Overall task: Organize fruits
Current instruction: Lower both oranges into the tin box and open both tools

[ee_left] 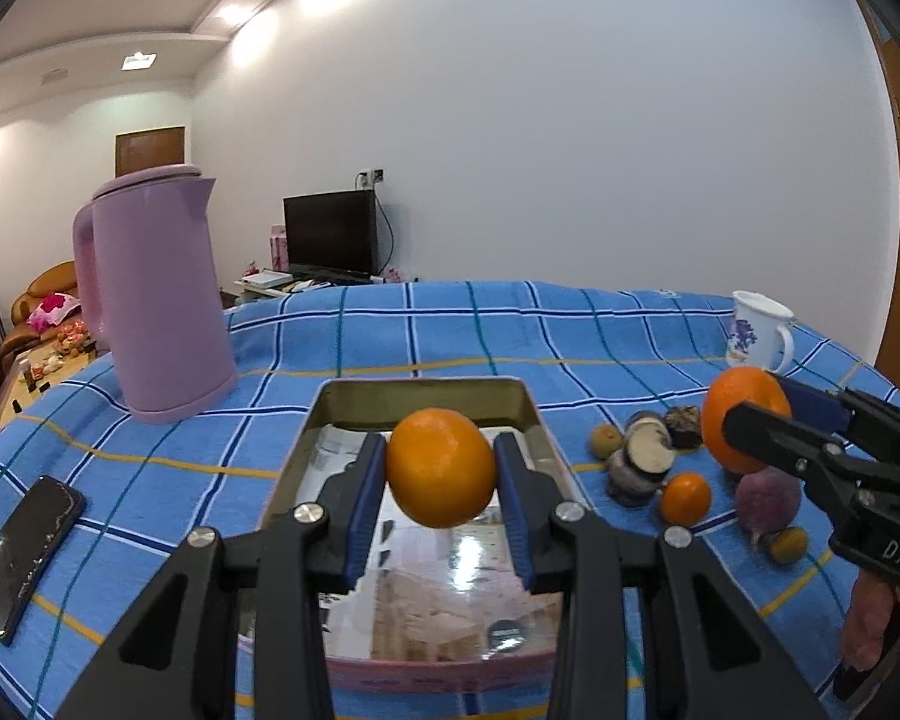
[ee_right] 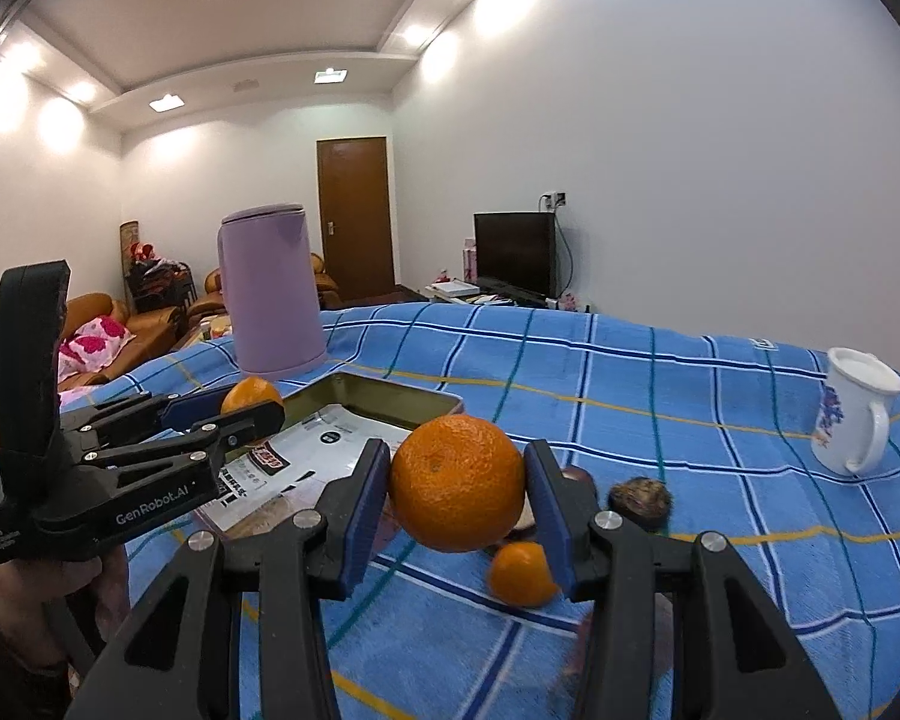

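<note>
A: How far along is the sorting?

B: Barely begun, I'd say. The tin (ee_left: 330, 396) sits open on the blue cloth (ee_left: 450, 330) and I see no fruit lying in it, only the shiny liner at the bottom.

A: And the grippers?

B: Both are loaded. The left gripper (ee_left: 441, 468) is clamped on an orange (ee_left: 441, 468), held in the air right over the tin. The right gripper (ee_right: 457, 483) grips a second orange (ee_right: 457, 483), off to the tin's right side, above the loose fruit.

A: So neither orange is down yet?

B: No. Both hang clear of any surface. The left one looks ready to be lowered and let go; the right one has farther to travel sideways.

A: What remains on the cloth?

B: A small pile just right of the tin: a little tangerine (ee_left: 684, 498), a purple fruit (ee_left: 768, 495), a stack of dark round pieces (ee_left: 645, 456), a brown one (ee_left: 606, 439) and a yellowish one (ee_left: 787, 545). Some I can't identify.

A: Anything in the way?

B: The kettle (ee_left: 156, 294) stands left of the tin, the mug (ee_left: 756, 330) far right, a phone (ee_left: 24, 552) near the left edge. None crowd the tin.

A: So most of it is left.

B: Yes, two oranges to place, then the pile.
</note>
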`<state>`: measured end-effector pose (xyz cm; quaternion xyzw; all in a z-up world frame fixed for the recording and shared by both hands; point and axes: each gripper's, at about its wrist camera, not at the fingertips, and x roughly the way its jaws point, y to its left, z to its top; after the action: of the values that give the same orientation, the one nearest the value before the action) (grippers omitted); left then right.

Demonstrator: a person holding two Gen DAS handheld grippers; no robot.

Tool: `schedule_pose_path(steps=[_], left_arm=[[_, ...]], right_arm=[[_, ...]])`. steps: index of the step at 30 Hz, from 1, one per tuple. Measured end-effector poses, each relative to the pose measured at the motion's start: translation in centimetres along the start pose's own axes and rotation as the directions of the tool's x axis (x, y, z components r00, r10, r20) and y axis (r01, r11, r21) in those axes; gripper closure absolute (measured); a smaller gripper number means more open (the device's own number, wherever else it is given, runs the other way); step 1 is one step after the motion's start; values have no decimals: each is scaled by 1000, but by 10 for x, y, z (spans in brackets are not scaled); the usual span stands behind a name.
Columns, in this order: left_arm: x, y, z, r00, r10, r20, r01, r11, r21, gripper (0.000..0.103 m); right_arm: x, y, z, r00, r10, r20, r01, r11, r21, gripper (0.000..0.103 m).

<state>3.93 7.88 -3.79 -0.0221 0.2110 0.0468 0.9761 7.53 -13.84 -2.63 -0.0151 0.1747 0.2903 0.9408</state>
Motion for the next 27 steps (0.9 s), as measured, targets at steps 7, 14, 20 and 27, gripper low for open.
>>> schedule_pose_path(steps=[7, 14, 20, 27], left_arm=[[8, 13, 1, 999, 26, -26, -26, 1000, 6, 65], [17, 24, 3, 997, 42, -57, -42, 999, 6, 65], [25, 32, 3, 995, 50, -85, -50, 999, 8, 65], [32, 38, 3, 992, 56, -114, -56, 998, 5, 65]], right_arm=[[18, 18, 10, 1000, 26, -16, -27, 999, -33, 55], [33, 35, 19, 998, 55, -30, -56, 997, -58, 55], [47, 52, 26, 996, 77, -41, -80, 993, -85, 55], [61, 62, 25, 994, 87, -71, -93, 991, -98, 55]])
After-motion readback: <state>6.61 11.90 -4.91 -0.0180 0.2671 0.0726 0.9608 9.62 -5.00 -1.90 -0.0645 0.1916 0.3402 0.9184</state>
